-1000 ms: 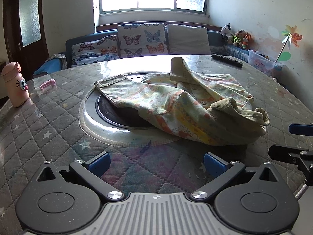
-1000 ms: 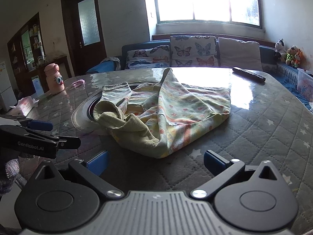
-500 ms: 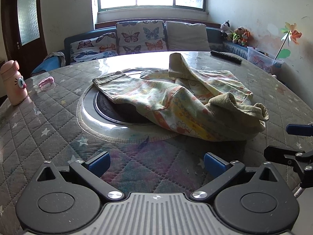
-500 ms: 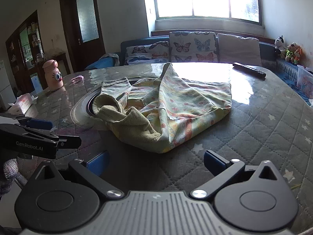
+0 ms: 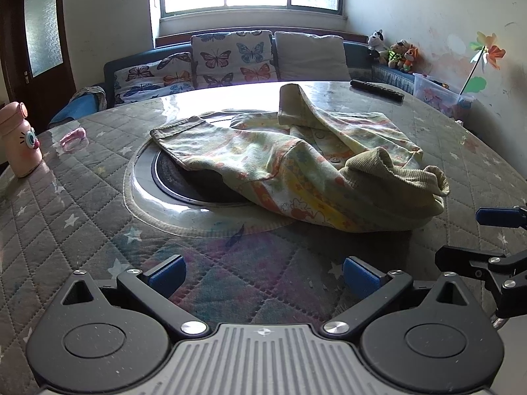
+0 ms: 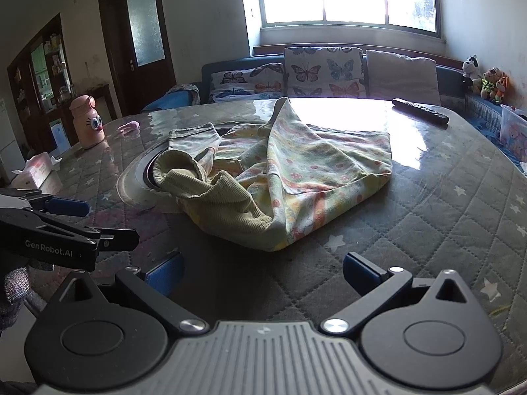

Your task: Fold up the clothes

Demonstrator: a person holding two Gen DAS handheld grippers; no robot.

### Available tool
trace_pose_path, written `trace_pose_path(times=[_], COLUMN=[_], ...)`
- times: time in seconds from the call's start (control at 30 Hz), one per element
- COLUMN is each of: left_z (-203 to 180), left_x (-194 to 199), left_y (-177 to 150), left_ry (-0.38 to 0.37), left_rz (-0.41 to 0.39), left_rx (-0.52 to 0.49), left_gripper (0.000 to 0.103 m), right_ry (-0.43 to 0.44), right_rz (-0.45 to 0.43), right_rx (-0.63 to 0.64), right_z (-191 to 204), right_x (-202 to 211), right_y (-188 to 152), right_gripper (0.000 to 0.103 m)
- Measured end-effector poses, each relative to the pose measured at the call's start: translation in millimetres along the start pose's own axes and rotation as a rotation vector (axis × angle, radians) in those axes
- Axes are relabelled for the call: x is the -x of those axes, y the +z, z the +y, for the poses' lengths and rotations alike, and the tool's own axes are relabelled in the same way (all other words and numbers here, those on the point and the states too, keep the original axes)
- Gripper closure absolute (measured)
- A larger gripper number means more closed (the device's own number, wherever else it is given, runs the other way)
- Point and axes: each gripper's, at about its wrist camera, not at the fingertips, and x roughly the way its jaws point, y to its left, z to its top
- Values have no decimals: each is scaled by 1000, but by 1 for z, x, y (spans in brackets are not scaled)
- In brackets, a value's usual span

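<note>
Garment (image 5: 296, 171) crumpled, beyond both open jaws

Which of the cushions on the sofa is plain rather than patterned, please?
The rightmost cushion, plain off-white; the other two cushions have butterfly prints.

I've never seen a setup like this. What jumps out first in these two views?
A crumpled pastel-print garment lies mid-table, partly covering a round black recess, its ribbed olive cuff bunched toward the grippers. Both the left gripper and the right gripper hang open above the near edge of the quilted table cover, touching nothing. A pink cartoon-face bottle stands at the far left.
</note>
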Motion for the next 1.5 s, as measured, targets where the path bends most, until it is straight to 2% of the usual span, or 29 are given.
trace_pose_path(times=[0.73,1.5], left_z=[-3,13], left_x=[-8,-20], left_y=[10,35], left_ry=[5,31], left_rz=[3,-18], left_rx=[-23,-15], left_gripper=[0,0], right_ry=[-1,-5], right_rz=[-19,-108], right_rx=[5,24], right_z=[-3,-8], right_x=[1,-12], right_y=[13,65], right_gripper=[0,0])
